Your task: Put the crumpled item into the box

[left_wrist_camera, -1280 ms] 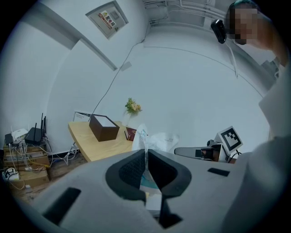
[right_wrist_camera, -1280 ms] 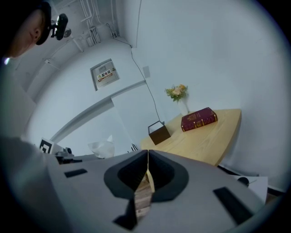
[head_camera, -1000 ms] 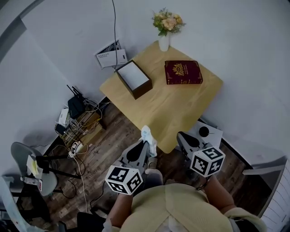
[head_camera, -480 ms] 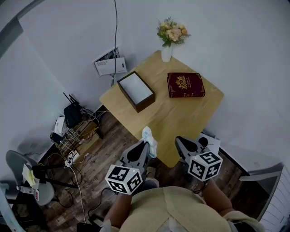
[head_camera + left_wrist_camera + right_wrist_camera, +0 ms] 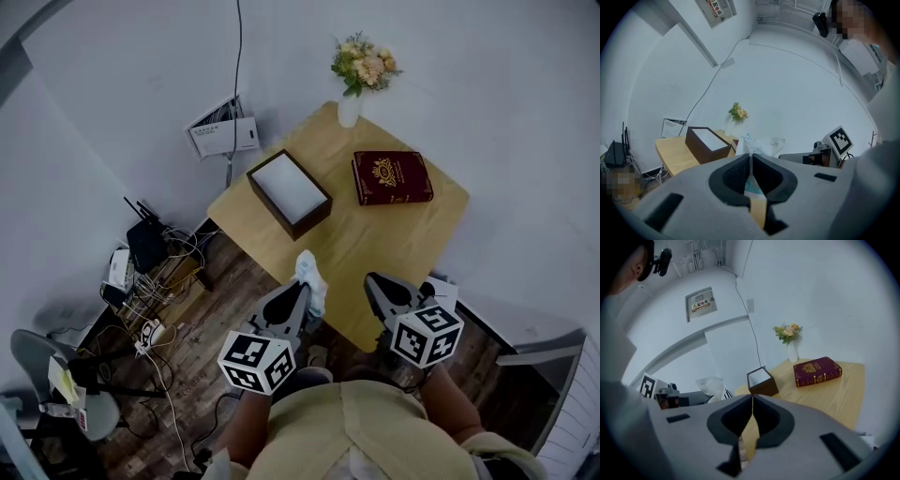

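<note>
A crumpled white tissue sticks up from my left gripper, which is shut on it just off the near edge of the wooden table. In the left gripper view the crumpled tissue pokes out past the closed jaws of the left gripper. The dark brown open box with a white inside stands at the table's left corner; the same box lies ahead-left of the left gripper. My right gripper is shut with nothing in it, beside the left one, and the box shows ahead of it.
A maroon book lies on the table's right part and a white vase of flowers stands at the far corner. On the floor at left are a router, tangled cables and a chair. White walls enclose the table.
The head view has shifted slightly, so the table and box sit a little lower and to the right. Both grippers keep their pose near the table's near edge, the tissue still held.
</note>
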Available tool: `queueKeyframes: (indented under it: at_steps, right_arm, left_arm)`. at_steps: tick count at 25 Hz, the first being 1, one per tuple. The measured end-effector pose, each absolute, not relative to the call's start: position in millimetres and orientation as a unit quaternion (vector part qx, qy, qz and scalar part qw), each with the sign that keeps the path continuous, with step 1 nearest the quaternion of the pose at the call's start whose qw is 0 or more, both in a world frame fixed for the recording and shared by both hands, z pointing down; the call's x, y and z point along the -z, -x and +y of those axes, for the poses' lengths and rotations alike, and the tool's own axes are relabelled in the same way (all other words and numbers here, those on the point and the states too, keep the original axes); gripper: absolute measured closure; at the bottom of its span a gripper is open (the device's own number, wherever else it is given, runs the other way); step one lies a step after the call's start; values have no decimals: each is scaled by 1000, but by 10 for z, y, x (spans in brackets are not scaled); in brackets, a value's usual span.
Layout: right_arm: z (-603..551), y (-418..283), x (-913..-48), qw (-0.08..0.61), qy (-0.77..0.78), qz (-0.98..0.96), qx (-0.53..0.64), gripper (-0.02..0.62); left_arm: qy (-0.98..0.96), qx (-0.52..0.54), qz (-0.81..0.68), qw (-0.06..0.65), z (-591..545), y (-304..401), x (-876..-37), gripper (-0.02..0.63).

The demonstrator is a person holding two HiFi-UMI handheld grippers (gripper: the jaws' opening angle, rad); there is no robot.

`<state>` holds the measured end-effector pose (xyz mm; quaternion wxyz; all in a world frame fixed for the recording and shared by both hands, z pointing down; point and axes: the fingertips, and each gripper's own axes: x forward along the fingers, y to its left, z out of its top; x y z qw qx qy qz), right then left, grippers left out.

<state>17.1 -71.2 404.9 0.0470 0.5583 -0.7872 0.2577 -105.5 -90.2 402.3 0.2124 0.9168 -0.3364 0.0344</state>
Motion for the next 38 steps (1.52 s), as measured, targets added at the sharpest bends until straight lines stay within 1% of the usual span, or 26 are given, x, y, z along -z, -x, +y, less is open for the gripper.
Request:
queueKeyframes:
  at_steps: [5, 13, 25, 38]
  right_arm:
    - [-848, -162, -4011, 50, -567, -782, -254, 565]
    - [-1118, -350, -3978, 49, -563, -786, -249, 565]
    - [-1622, -476, -3951, 45, -503, -826, -249, 565]
    - [-2132, -460, -3998, 45, -440, -859, -257, 565]
  left_arm:
    - [-920, -39, -328, 210, -1146, 1048, -4036, 572]
    - [-921, -60, -334, 192, -1466, 863, -4035, 572]
    - [-900, -69, -392, 177, -1863, 661, -4007, 571]
    - [-878, -94, -449, 133, -2354, 623, -3943, 571]
